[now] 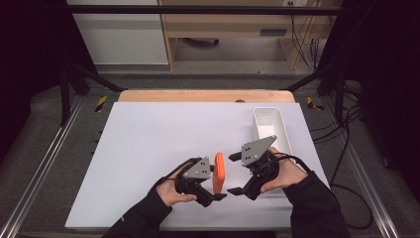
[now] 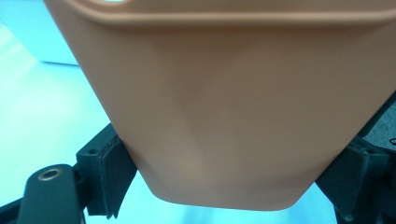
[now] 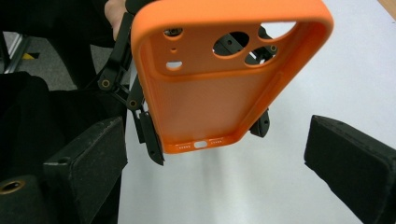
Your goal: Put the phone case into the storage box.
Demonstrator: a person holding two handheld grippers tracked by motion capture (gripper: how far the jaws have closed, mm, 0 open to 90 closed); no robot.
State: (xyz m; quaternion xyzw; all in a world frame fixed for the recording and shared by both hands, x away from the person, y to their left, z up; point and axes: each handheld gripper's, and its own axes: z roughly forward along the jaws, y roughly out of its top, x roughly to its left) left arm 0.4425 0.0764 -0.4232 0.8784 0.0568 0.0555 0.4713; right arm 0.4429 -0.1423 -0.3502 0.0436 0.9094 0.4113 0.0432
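Observation:
An orange phone case (image 1: pixel 219 172) stands on edge above the white table (image 1: pixel 148 148), near the front. My left gripper (image 1: pixel 216 181) is shut on it, one pad on each long side. Close up, the left gripper view has the case's smooth back (image 2: pixel 224 116) between the pads (image 2: pixel 112 177). In the right gripper view the case (image 3: pixel 210 107) shows its inner face and camera cut-outs, with the left gripper's fingers (image 3: pixel 150 137) clamping its edges. My right gripper (image 1: pixel 233 173) faces the case from the right, open, its pads (image 3: pixel 88 158) apart from the case.
A white rectangular bin (image 1: pixel 257 130) stands at the table's right side, just behind my right hand. A wooden strip (image 1: pixel 205 95) runs along the table's far edge. Black frame posts flank the table.

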